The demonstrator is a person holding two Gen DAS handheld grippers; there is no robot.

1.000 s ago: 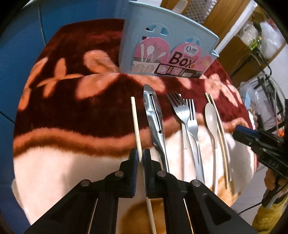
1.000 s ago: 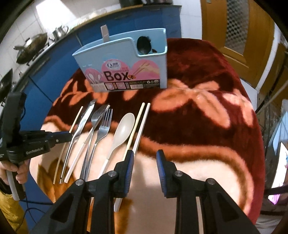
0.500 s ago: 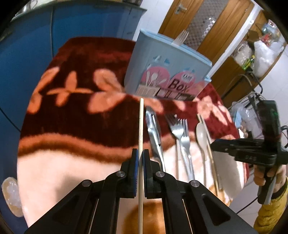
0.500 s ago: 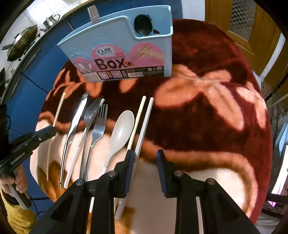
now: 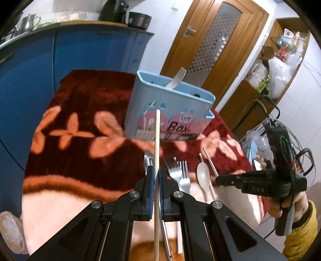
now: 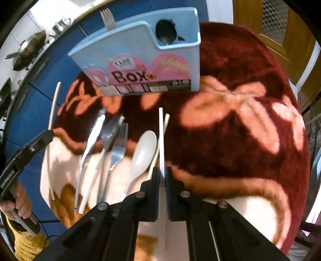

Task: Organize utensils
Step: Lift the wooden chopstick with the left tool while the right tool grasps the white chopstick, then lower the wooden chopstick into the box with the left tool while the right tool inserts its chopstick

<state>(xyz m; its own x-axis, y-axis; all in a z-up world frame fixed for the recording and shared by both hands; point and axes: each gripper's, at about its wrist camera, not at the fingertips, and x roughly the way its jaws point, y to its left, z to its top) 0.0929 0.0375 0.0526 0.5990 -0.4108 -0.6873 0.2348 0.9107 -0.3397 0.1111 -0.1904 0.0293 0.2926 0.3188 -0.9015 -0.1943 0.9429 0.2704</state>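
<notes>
Wooden chopstick (image 5: 157, 140) clamped in left gripper (image 5: 156, 178) clear of red blanket (image 5: 84, 160), white plastic chopstick (image 6: 161, 140) pinched by right gripper (image 6: 162, 176) on blanket; pickup step, next likely lifting toward light-blue utensil box (image 5: 170, 112).

The light-blue utensil holder (image 6: 138, 60) reads "Box" (smaller print above it possibly starts with "Q").

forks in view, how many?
3. One stands in the blue box, tines up. Two lie side by side on the blanket: and. More may be hidden inside the box.
</notes>
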